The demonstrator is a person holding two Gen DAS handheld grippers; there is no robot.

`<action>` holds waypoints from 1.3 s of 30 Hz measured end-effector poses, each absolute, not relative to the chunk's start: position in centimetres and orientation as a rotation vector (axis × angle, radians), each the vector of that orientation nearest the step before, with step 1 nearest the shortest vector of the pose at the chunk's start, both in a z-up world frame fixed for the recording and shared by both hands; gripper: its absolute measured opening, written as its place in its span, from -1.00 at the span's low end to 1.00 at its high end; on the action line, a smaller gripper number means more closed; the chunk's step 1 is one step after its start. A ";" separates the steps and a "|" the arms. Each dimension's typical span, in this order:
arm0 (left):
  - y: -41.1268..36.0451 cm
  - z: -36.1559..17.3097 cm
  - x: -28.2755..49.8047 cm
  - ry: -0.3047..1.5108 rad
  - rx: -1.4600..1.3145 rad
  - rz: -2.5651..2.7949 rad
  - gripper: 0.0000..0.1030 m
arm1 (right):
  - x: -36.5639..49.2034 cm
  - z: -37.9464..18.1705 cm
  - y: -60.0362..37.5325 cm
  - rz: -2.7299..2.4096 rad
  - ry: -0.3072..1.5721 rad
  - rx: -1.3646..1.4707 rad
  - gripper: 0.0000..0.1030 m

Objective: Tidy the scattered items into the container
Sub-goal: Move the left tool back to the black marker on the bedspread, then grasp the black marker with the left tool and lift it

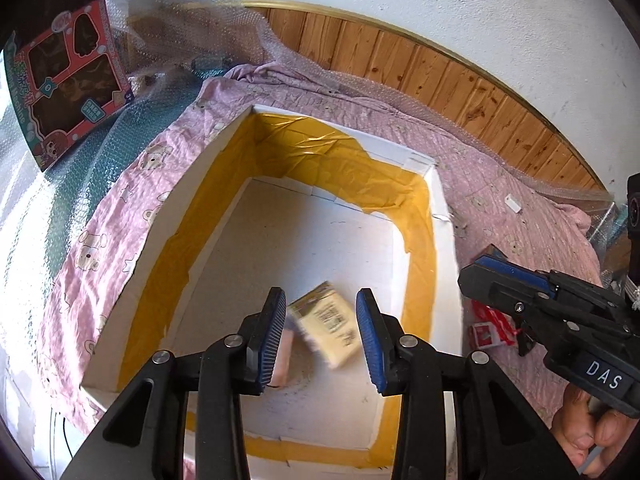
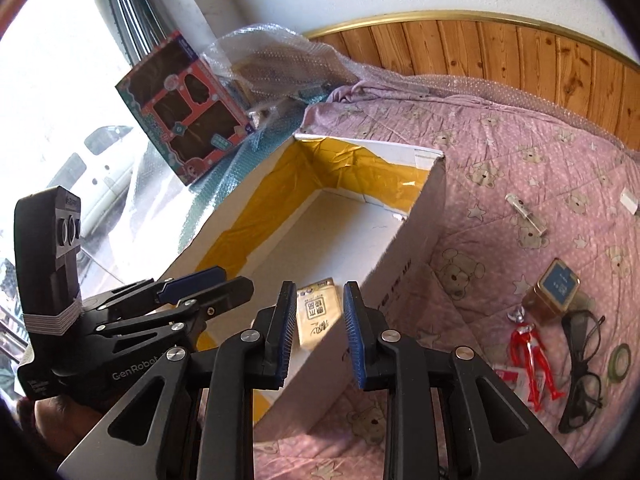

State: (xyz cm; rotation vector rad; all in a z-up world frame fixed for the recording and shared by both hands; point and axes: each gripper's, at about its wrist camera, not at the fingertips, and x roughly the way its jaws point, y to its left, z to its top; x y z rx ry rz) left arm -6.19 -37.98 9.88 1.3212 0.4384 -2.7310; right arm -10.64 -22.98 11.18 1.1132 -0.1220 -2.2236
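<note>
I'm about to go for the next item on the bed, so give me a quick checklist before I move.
1. Left gripper open and empty: ok.
2. Yellow packet inside the white box: ok, though blurred.
3. Right gripper open: ok.
4. Items remaining on the pink sheet: not ok; red figure, glasses, tin, tape roll, clear tube.
5. Path to the red figure clear: cannot tell.
6. Room in the box: ok.
</note>
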 end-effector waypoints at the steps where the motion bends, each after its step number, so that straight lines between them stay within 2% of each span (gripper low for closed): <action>1: -37.2 10.2 -5.5 0.436 1.292 -2.752 -0.25 | -9.7 11.1 -22.1 -2.237 -0.127 1.102 -0.49; 8: -30.4 11.9 -1.8 0.331 1.257 -2.924 -0.15 | -5.0 8.7 -15.4 -2.279 -0.231 1.115 -0.49; 17: -22.4 10.3 -0.6 0.220 1.435 -3.032 -0.12 | -2.9 3.7 -9.0 -2.310 -0.366 1.240 -0.45; 25: -19.2 5.3 -1.0 0.244 1.680 -2.968 -0.09 | -3.3 0.8 -5.9 -2.361 -0.415 1.356 -0.40; 31: -17.9 0.8 -1.5 0.198 1.855 -2.874 0.02 | -3.8 -1.1 -4.4 -2.351 -0.457 1.450 -0.35; 36: -18.4 -2.0 -2.8 0.346 1.915 -2.822 0.02 | -3.6 -3.0 -5.6 -2.148 -0.571 1.522 -0.35; 38: -19.3 -2.9 -3.7 0.413 1.912 -2.780 0.02 | -3.6 -3.1 -5.8 -2.068 -0.655 1.516 -0.51; 39: -19.9 -3.2 -4.0 0.460 1.897 -2.772 0.02 | -3.7 -2.8 -5.6 -2.064 -0.674 1.499 -0.51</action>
